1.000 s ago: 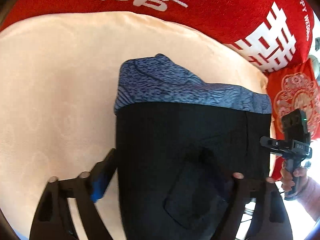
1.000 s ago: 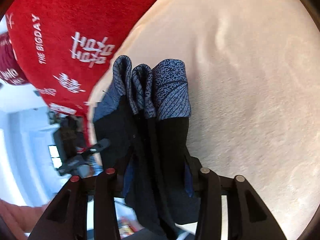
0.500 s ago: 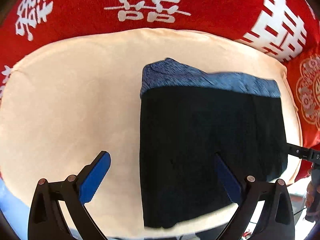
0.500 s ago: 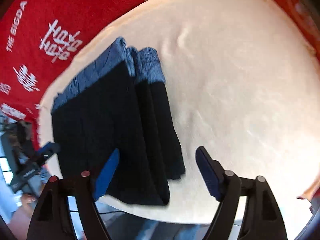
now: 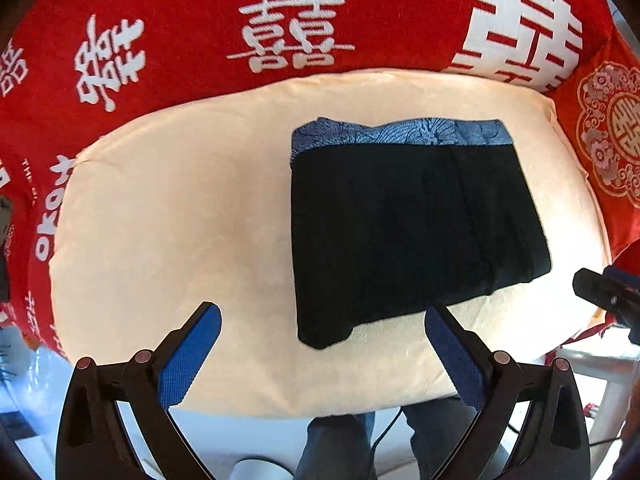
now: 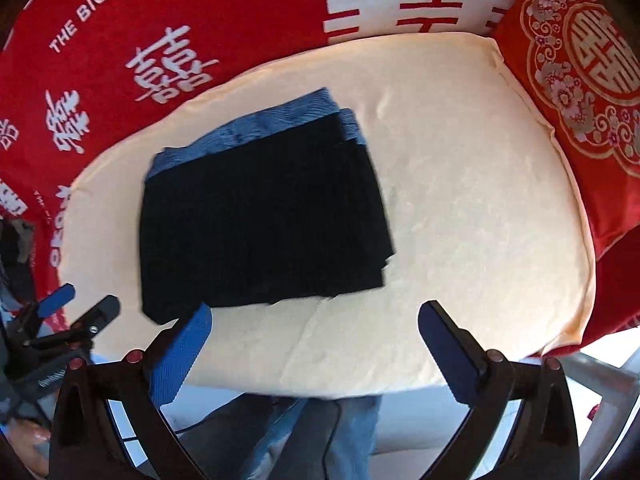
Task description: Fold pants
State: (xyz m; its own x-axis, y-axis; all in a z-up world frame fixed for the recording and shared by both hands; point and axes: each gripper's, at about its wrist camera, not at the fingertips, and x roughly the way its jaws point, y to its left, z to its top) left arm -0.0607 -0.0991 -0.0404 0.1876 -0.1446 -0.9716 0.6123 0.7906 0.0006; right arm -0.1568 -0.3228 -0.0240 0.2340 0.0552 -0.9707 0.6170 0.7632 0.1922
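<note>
The black pants [image 5: 408, 232] lie folded in a flat stack on the cream cushion [image 5: 168, 216], with a blue patterned waistband [image 5: 400, 134] at the far edge. They also show in the right wrist view [image 6: 260, 224]. My left gripper [image 5: 324, 344] is open and empty, held back above the cushion's near edge. My right gripper [image 6: 316, 340] is open and empty, also back from the pants. The right gripper's tip shows at the right edge of the left wrist view [image 5: 604, 292].
A red cloth with white characters [image 5: 200, 40] surrounds the cushion. A red embroidered pillow [image 6: 572, 80] lies at the right. The person's jeans-clad legs [image 6: 320, 432] and a pale floor are below the cushion's near edge.
Both grippers let go of the pants, opened and pulled back and up. The folded pants now lie flat on the cushion.
</note>
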